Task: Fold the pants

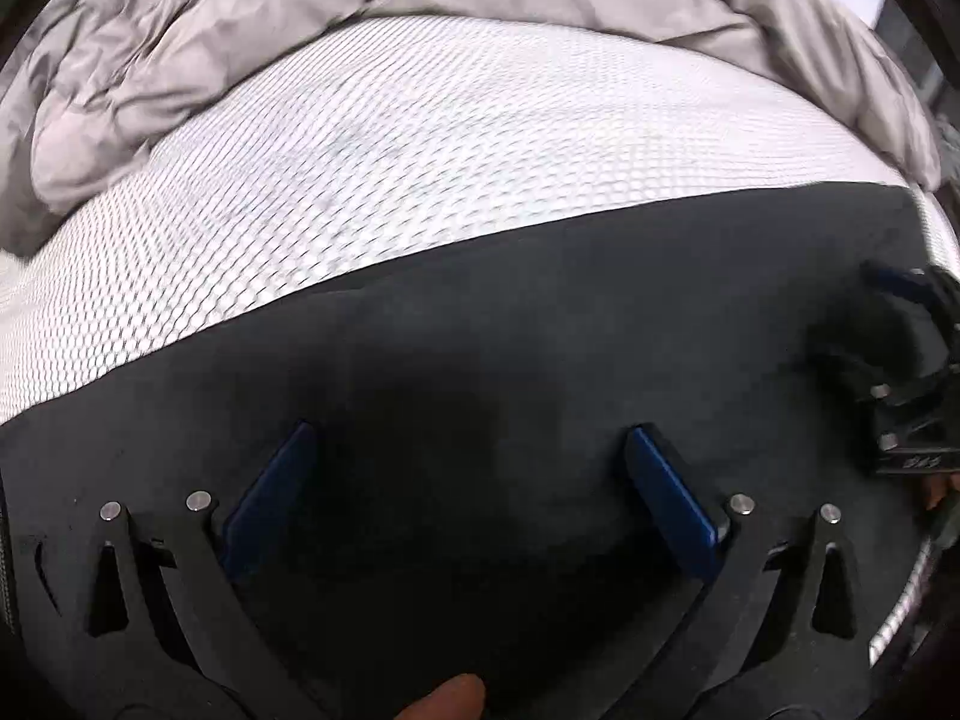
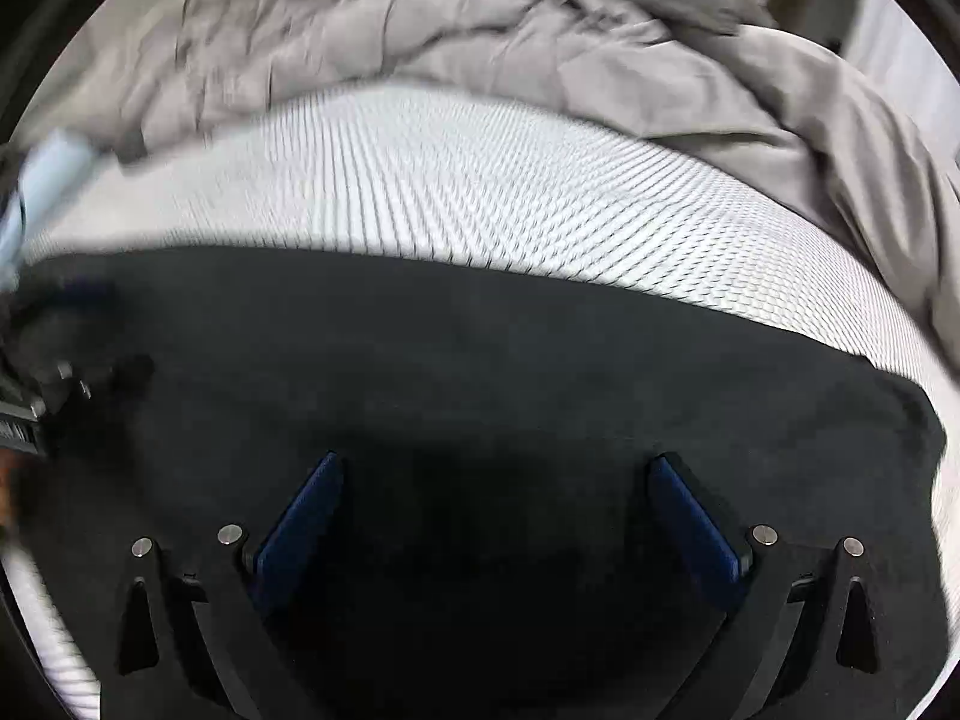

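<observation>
Fingers of the left gripper (image 1: 471, 450) stand spread wide with nothing between them, two blue pads (image 1: 273, 498) angled apart just above dark cloth. The right gripper (image 2: 495, 480) shows the same: its two blue-padded fingers (image 2: 300, 522) are held wide, pinching nothing.

One pair of pants (image 1: 480, 360), dark charcoal, lies flat and smooth across the near part of the mattress (image 1: 390, 168), filling the lower half of both wrist views; its far edge runs as a straight line across the bed. Both grippers hang over this cloth, side by side; whether the fingertips touch it cannot be told. From the left wrist view the right gripper appears at the far right edge, over the same cloth.

One mattress carries the pants, white with a fine diamond-quilted surface. Beyond it one grey duvet (image 2: 690, 90) lies crumpled along the far side. A fingertip (image 1: 447, 699) of the person shows at the bottom of the left wrist view.
</observation>
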`<action>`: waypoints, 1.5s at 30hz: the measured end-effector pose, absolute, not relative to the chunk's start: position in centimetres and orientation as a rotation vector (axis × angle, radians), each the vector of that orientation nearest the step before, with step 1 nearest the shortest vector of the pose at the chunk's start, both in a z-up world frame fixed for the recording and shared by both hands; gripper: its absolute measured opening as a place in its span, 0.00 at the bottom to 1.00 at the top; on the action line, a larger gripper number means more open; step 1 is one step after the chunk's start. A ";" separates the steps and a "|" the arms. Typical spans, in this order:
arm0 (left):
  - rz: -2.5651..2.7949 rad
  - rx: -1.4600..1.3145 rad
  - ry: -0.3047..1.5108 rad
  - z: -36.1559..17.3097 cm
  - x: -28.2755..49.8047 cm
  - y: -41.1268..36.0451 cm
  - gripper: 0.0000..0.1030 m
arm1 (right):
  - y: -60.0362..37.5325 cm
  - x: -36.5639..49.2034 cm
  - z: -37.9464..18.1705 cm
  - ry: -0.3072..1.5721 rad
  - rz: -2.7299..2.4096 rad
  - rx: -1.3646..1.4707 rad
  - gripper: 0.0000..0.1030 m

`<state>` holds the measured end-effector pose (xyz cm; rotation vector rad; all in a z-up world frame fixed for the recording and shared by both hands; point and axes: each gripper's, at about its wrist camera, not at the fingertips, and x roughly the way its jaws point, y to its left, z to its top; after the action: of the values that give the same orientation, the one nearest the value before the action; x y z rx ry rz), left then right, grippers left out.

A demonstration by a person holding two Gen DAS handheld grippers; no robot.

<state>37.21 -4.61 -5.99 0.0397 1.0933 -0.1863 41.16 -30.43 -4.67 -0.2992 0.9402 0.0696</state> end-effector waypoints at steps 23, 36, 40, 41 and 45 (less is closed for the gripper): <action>-0.171 0.072 1.058 -5.3 36.8 -8.7 1.00 | -28.4 44.4 -3.6 0.946 0.026 -0.256 1.00; -0.170 0.020 1.060 -4.1 36.2 -7.0 0.99 | -41.4 39.8 -1.1 0.871 -0.337 -0.081 1.00; -0.320 0.021 0.988 -1.1 32.7 -9.0 0.99 | -37.0 37.4 -0.2 0.858 -0.042 -0.088 1.00; -0.350 0.054 0.988 -1.1 31.7 -10.2 0.99 | -35.1 36.9 -0.8 0.873 0.021 -0.125 1.00; -0.356 0.141 1.082 -4.3 30.2 -12.6 1.00 | -30.7 36.1 -5.3 0.982 0.099 -0.294 1.00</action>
<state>30.25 -12.64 -4.29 0.1411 1.0818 -0.3563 36.12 -30.71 -5.27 -0.2942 0.9816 0.0989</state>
